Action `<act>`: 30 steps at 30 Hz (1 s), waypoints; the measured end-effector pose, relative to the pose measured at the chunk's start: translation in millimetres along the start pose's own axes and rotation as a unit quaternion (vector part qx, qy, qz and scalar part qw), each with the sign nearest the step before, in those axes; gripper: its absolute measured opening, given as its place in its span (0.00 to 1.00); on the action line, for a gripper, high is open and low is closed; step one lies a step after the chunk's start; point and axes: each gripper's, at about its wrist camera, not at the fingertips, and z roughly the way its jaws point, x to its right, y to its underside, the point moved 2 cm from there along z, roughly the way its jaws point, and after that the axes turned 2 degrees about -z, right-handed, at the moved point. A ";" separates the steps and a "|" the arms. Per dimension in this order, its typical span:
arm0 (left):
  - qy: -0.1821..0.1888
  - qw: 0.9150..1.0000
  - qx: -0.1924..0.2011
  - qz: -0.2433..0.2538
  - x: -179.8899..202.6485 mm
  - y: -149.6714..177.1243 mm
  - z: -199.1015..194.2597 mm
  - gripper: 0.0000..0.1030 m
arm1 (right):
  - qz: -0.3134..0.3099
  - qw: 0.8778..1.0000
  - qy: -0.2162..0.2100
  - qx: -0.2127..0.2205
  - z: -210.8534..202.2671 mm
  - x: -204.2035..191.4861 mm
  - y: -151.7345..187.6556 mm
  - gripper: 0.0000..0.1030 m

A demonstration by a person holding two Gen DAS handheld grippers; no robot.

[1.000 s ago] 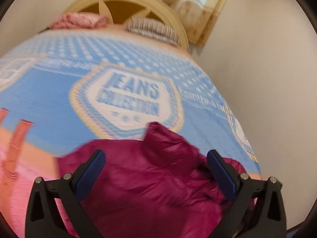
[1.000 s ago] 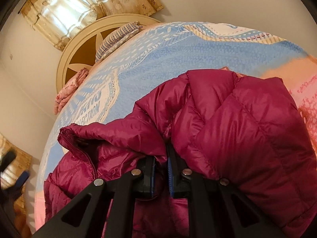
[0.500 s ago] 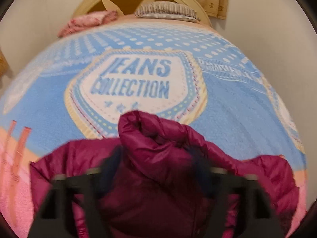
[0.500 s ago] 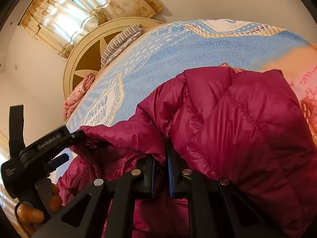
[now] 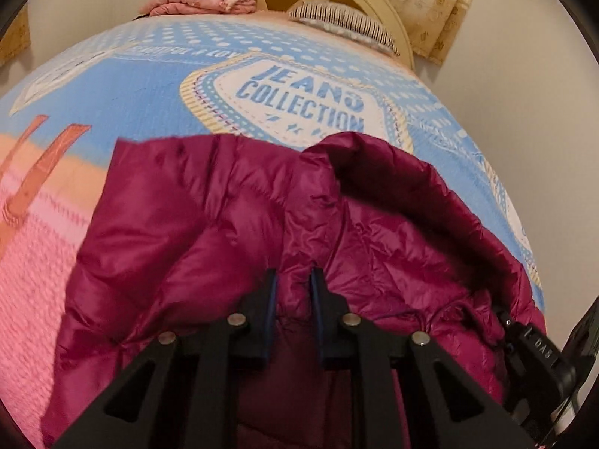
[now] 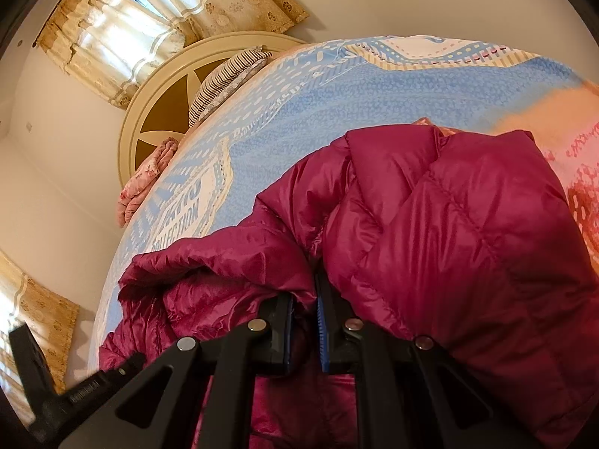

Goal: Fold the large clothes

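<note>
A magenta quilted puffer jacket [image 5: 224,224] lies crumpled on the near end of the bed and also fills the right wrist view [image 6: 468,243]. My left gripper [image 5: 292,280] is shut on a fold of the jacket near its collar. My right gripper [image 6: 304,299] is shut on another fold of the jacket close by. The right gripper's body shows at the lower right edge of the left wrist view [image 5: 539,351]. The left gripper's body shows at the lower left of the right wrist view [image 6: 75,393].
The bed has a blue, orange and pink "JEANS COLLECTION" blanket [image 5: 131,86]. A folded pink cloth [image 5: 206,0] and a striped pillow [image 5: 344,26] lie by the cream headboard [image 6: 157,112]. Curtains [image 6: 131,26] hang behind. A wall runs along the bed's right side.
My left gripper, open a second ago, has moved in over the jacket and closed on a fold. The right gripper has stayed shut on the jacket.
</note>
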 end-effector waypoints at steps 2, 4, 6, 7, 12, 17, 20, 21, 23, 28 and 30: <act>0.003 1.000 0.026 0.008 -3.0 10.3 0.9 0.22 | 0.001 1.000 -0.001 0.000 0.4 -0.2 -0.1 0.10; 0.012 0.999 0.035 0.002 -6.4 14.4 3.7 0.22 | 0.001 1.000 -0.001 -0.001 1.0 -0.4 -0.4 0.10; 0.024 0.999 0.034 -0.013 -10.4 11.0 5.7 0.22 | 0.003 1.000 0.000 -0.002 1.8 -0.9 -1.0 0.10; 0.031 0.999 0.033 -0.019 -12.6 10.7 5.9 0.22 | 0.005 1.000 0.001 -0.004 2.1 -1.1 -1.5 0.10; 0.051 0.998 0.034 -0.032 -19.3 10.1 4.4 0.22 | 0.053 0.998 -0.009 -0.011 -29.4 12.6 -22.4 0.11; 0.054 0.997 0.036 -0.031 -19.4 10.3 3.7 0.22 | 0.016 0.989 0.085 0.122 -92.9 -7.4 -48.8 0.11; 0.056 0.997 0.036 -0.033 -18.9 10.3 3.5 0.22 | -0.047 0.994 0.057 0.079 -60.5 -53.9 -59.0 0.11; 0.057 0.997 0.036 -0.033 -18.9 10.3 3.3 0.22 | -0.060 0.995 0.050 0.058 -44.5 -67.7 -59.9 0.11; 0.060 0.997 0.036 -0.034 -20.5 11.0 2.8 0.22 | -0.089 0.995 0.038 0.011 -7.4 -92.9 -59.1 0.11; 0.073 0.996 0.035 -0.042 -25.5 9.7 4.0 0.22 | -0.136 0.982 0.063 -0.117 52.8 -97.8 -23.0 0.11; 0.076 0.996 0.034 -0.042 -25.1 9.1 4.0 0.22 | -0.148 0.979 0.059 -0.124 56.6 -84.9 -6.4 0.11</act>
